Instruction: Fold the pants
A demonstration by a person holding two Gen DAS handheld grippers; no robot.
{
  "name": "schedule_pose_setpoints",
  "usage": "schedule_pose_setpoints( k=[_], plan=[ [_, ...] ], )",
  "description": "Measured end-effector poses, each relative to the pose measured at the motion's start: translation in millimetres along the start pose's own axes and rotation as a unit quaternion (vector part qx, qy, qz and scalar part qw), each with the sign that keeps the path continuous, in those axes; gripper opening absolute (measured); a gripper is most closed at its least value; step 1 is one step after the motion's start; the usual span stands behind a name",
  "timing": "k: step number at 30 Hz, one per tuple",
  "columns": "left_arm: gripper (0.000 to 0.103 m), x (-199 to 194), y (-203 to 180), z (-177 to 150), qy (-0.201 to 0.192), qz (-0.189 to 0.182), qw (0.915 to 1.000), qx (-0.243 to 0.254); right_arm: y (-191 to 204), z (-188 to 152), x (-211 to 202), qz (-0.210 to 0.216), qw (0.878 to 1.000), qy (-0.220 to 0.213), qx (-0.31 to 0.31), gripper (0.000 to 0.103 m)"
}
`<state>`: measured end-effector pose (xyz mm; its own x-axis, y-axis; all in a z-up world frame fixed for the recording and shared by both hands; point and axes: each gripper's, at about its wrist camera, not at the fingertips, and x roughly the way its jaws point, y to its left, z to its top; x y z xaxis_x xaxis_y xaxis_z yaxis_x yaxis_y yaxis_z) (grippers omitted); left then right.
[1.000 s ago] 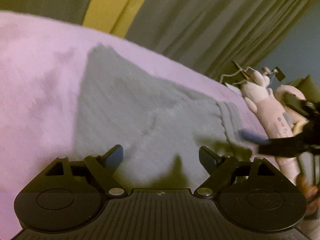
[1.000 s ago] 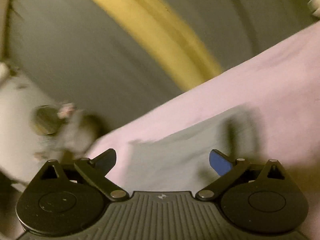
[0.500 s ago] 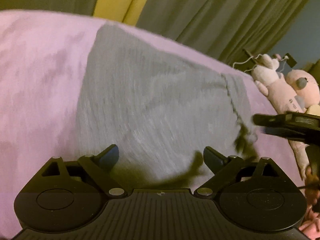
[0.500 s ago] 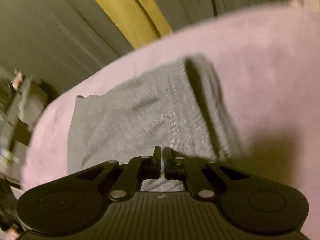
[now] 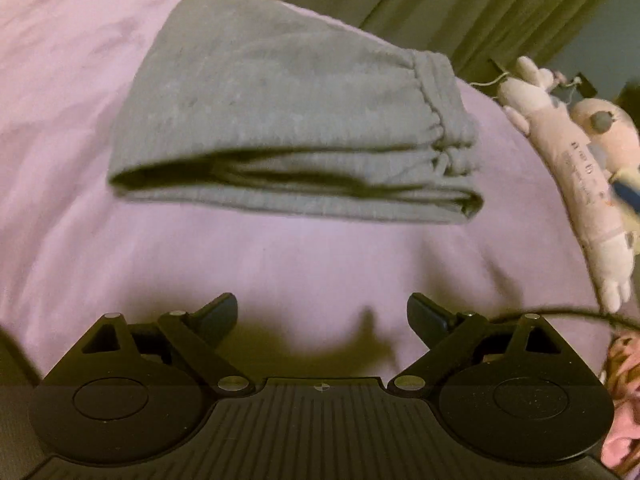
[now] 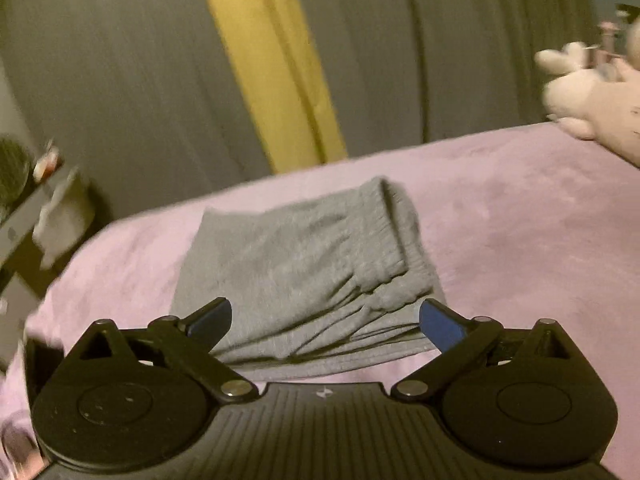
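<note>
Grey pants (image 5: pixel 288 120) lie folded into a compact, layered stack on a pink bedspread (image 5: pixel 320 264), the gathered elastic waistband (image 5: pixel 444 120) turned toward the right side of the bundle in the left wrist view. The left gripper (image 5: pixel 322 318) hangs above bare pink fabric, short of the bundle's near folded edge and apart from it, its jaws spread wide with nothing between them and only its own shadow on the cover below.

From the other side, the right gripper (image 6: pixel 324 320) sits closer in: its jaws are opening, now set wide, and the near edge of the pants (image 6: pixel 304 272) shows in the gap between the two fingertips, though neither blue pad (image 6: pixel 440 324) presses on the cloth. Whether the fingers hover just over the fabric or brush it cannot be told, as the view is blurred.

Pale pink plush toys (image 5: pixel 568 152) rest along the right edge of the bed, well apart from the pants. Behind the bed hang dark olive curtains (image 6: pixel 440 48) split by a yellow strip (image 6: pixel 272 64).
</note>
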<state>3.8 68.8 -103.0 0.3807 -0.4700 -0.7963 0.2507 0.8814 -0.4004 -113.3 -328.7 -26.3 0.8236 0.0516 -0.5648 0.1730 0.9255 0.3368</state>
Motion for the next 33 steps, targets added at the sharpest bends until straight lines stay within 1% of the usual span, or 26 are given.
schedule_pose_setpoints(
  k=[1,3,4,5,8,10,12,14,16,18,20,21,23,24,27,28,30,33],
  plan=[
    [0.096,-3.8,-2.2,-3.4,-0.005,0.012,0.9999,0.004,2.0,-2.1,-10.7,0.004,1.000,-0.027,0.004,0.100],
    [0.096,-11.2,-7.7,-11.1,-0.012,0.031,0.9994,0.012,7.7,-6.8,-19.5,0.022,0.997,-0.072,0.019,0.100],
    [0.096,-16.5,-9.0,-15.7,-0.019,0.042,0.9989,0.013,9.8,-8.0,-25.0,0.037,0.996,-0.080,0.022,0.100],
    [0.096,-21.3,-9.6,-19.6,-0.025,0.051,0.9983,0.013,14.2,-8.0,-25.7,0.043,0.996,-0.074,0.016,0.100],
    [0.096,-34.8,-7.7,-30.2,-0.042,0.091,0.9950,0.007,25.9,-12.1,-13.4,0.004,0.999,-0.034,0.003,0.100],
    [0.096,-41.8,-3.6,-32.2,-0.047,0.120,0.9917,0.001,27.6,-21.9,-2.9,-0.035,0.999,0.009,0.005,0.100],
    [0.096,-49.7,-2.2,-32.4,-0.060,0.152,0.9866,0.002,24.3,-37.4,9.0,-0.052,0.997,0.060,0.002,0.100],
    [0.096,-58.6,-2.2,-30.8,-0.080,0.177,0.9809,0.010,21.1,-54.2,18.3,-0.066,0.992,0.104,-0.014,0.100],
    [0.096,-66.3,-1.8,-30.0,-0.106,0.201,0.9738,0.014,20.0,-74.3,18.7,-0.075,0.988,0.132,-0.036,0.100],
    [0.096,-68.8,-1.1,-28.4,-0.120,0.213,0.9694,0.025,19.2,-87.4,22.0,-0.081,0.983,0.158,-0.053,0.100],
    [0.096,-65.7,-1.8,-27.6,-0.113,0.210,0.9708,0.029,21.8,-95.4,23.8,-0.080,0.978,0.181,-0.063,0.100],
    [0.096,-63.0,-2.7,-27.8,-0.105,0.201,0.9735,0.028,24.4,-97.7,23.7,-0.081,0.978,0.183,-0.066,0.100],
    [0.096,-55.9,-5.5,-28.1,-0.080,0.178,0.9803,0.027,30.4,-96.8,26.3,-0.078,0.979,0.173,-0.074,0.100],
    [0.095,-52.6,-6.7,-27.6,-0.066,0.166,0.9834,0.028,33.4,-94.1,27.0,-0.076,0.980,0.169,-0.077,0.100],
    [0.095,-48.7,-5.5,-27.1,-0.056,0.171,0.9833,0.024,40.6,-88.4,34.0,-0.079,0.980,0.164,-0.079,0.100],
    [0.095,-47.9,-4.5,-26.1,-0.056,0.169,0.9838,0.023,41.7,-85.1,34.2,-0.084,0.981,0.160,-0.076,0.100],
    [0.095,-47.4,-3.2,-23.3,-0.059,0.168,0.9838,0.021,44.7,-79.9,32.0,-0.079,0.982,0.157,-0.074,0.100],
    [0.095,-45.9,-1.6,-21.7,-0.062,0.175,0.9824,0.019,51.0,-77.0,32.7,-0.086,0.981,0.150,-0.091,0.100]
  ],
)
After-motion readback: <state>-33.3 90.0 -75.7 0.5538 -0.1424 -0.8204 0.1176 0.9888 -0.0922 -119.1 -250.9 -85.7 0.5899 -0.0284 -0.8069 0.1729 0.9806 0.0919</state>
